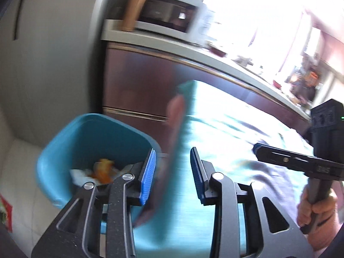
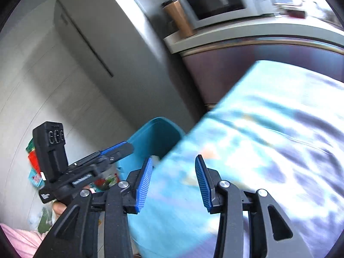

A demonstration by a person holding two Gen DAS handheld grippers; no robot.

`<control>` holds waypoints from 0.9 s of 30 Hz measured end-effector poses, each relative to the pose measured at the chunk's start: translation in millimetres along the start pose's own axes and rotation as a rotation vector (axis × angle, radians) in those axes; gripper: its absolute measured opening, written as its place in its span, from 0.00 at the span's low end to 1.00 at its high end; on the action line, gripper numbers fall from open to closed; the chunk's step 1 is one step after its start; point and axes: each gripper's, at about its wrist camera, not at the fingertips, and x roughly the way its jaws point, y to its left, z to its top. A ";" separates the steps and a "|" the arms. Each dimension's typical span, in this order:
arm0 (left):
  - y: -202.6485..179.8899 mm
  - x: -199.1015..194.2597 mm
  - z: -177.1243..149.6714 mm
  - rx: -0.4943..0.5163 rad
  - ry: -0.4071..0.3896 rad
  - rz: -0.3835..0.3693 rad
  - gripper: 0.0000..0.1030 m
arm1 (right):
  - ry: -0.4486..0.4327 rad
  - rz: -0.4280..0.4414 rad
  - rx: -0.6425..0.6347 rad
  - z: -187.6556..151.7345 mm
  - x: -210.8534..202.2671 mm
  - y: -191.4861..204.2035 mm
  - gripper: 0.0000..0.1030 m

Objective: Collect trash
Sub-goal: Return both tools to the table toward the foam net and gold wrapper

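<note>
A blue trash bin (image 1: 96, 133) stands on the floor beside the table, with orange peel (image 1: 103, 169) and white tissue (image 1: 79, 175) inside. My left gripper (image 1: 173, 152) hangs open over the bin's near rim and the table corner, with nothing between its blue pads. My right gripper (image 1: 260, 148) shows side-on at the right, a hand on its handle. In the right wrist view the right gripper (image 2: 174, 161) is open and empty above the table's edge. The bin (image 2: 154, 135) lies just ahead-left of it, and the left gripper (image 2: 126, 147) reaches over the bin.
A table with a teal patterned cloth (image 2: 268, 129) fills the right. Behind it run a dark cabinet (image 1: 139, 81) and a counter with a microwave (image 2: 215, 0) and a copper tumbler (image 2: 179, 19). A grey fridge (image 2: 96, 43) stands left. Red and green packets (image 2: 32, 157) lie on the floor.
</note>
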 end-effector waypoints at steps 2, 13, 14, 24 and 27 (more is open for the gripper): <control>-21.1 4.2 -1.0 0.031 0.012 -0.042 0.32 | -0.032 -0.045 0.029 -5.3 -20.9 -18.2 0.38; -137.4 41.6 -13.8 0.160 0.083 -0.207 0.34 | -0.232 -0.330 0.197 -30.3 -129.1 -123.9 0.42; -143.1 44.2 -14.5 0.168 0.089 -0.215 0.34 | -0.248 -0.357 0.211 -32.2 -136.8 -134.4 0.44; -188.9 75.0 -19.8 0.221 0.146 -0.265 0.35 | -0.292 -0.532 0.369 -49.0 -181.5 -230.8 0.62; -195.1 79.1 -19.3 0.227 0.154 -0.272 0.35 | -0.266 -0.500 0.398 -51.0 -176.7 -247.1 0.62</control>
